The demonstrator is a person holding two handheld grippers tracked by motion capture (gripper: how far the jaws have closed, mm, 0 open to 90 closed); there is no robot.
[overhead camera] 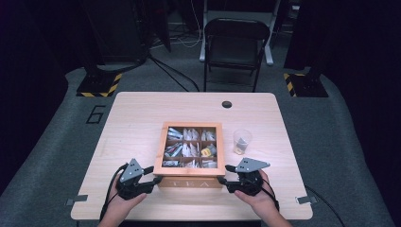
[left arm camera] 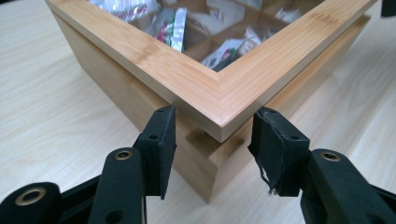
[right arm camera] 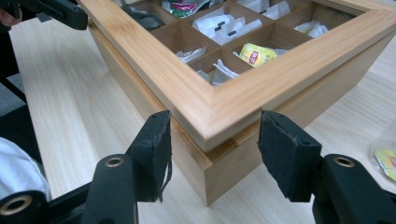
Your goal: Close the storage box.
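Bamboo tea box (overhead camera: 191, 182) sat mid-table, its windowed lid (left arm camera: 219, 88) down. At its front-left corner, the left gripper (overhead camera: 150, 174) straddled the corner, jaws apart, gripping nothing. At the front-right corner, the right gripper (overhead camera: 226, 176) did likewise. Beyond the box's right side stood a plastic cup (overhead camera: 241, 141). Lifting the lid apparently remained.

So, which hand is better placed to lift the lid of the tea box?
Neither clearly. Left tongs and right tongs each straddle a near corner of the box just under the lid, pads apart from the wood. Both look equally ready.
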